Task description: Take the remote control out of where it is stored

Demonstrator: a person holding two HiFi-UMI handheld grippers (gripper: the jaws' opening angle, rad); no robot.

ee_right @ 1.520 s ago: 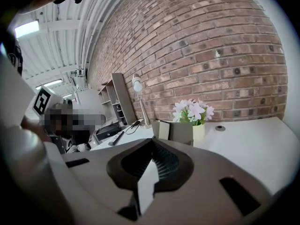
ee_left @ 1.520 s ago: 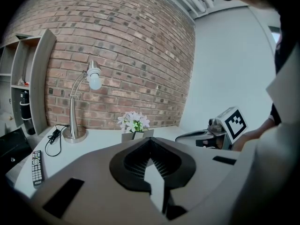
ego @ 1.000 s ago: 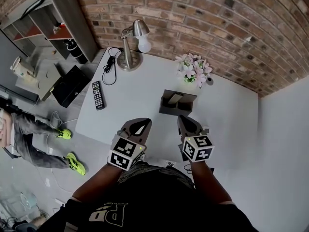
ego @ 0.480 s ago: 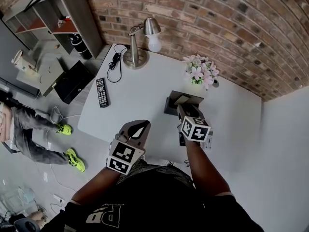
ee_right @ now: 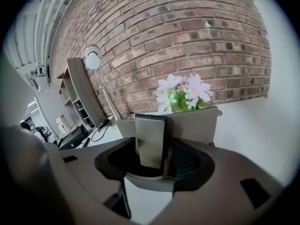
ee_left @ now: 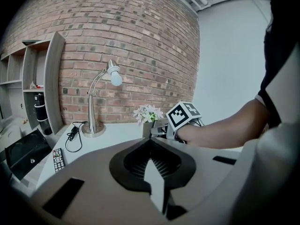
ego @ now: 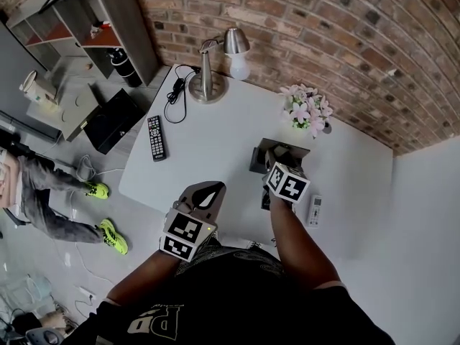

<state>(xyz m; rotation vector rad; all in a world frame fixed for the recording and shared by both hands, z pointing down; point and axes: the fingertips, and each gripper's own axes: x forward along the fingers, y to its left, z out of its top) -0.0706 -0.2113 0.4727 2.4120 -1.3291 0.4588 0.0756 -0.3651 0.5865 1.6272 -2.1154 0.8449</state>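
A person's legs in green shoes [ego: 100, 190] are seen on the floor at the far left of the head view, with a shelf unit [ego: 108, 20] in the upper left corner. A black remote [ego: 156, 137] is laid flat near the left edge of the white worktop [ego: 215, 142], well apart from both grippers. A desk lamp [ego: 208, 77] is stood at the worktop's upper edge, against the brick wall [ego: 323, 27].

At lower centre, the left gripper [ego: 210, 190] is held at the worktop's near edge. In its own view the fingers are seen drawn together, with nothing between them.

Right of centre, the right gripper [ego: 279, 160] is brought up to a grey holder [ego: 257, 160] that is stood on the worktop. In the right gripper view, the grey remote control [ee_right: 150, 139] is seen upright in that holder [ee_right: 197, 123], lodged between the spread fingers. These have just been opening, and the pads are not pressed on it.

A pot of pale pink flowers [ego: 309, 110] is set just behind the holder, towards the wall. At the right of the frame, beside the right forearm, a small white remote [ego: 314, 210] is laid flat on the worktop.
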